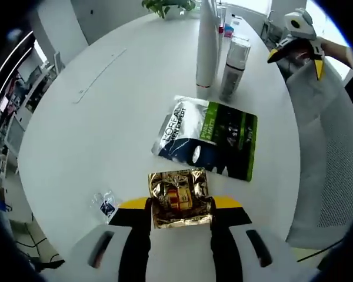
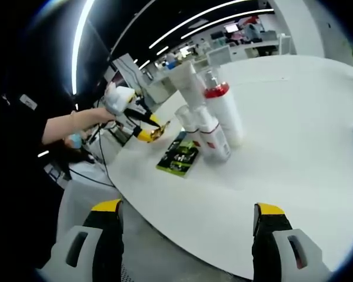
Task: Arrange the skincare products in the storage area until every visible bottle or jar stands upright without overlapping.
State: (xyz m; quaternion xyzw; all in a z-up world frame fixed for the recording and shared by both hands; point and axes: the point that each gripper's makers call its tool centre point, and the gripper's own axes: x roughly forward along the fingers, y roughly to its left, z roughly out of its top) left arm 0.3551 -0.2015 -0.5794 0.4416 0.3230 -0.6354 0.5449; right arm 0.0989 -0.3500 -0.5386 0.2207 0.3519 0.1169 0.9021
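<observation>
White table [image 1: 94, 135]; L'Oréal Men Expert pouch [image 1: 207, 137] flat.

Print on gold packet [image 1: 180, 198] blurred, unreadable. Small clear sachet [image 1: 105, 205] near table's [image 1: 94, 129] edge too small to identify. Tall white bottle's [image 1: 206, 41] top cut off. Packet between far gripper's [image 2: 156, 131] jaws too tiny to tell.

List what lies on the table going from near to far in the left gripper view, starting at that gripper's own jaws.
Gold foil packet held between the jaws of the left gripper → flat L'Oreal pouch → clear-capped bottle beside the tall white bottle → green plant at the far edge.
</observation>
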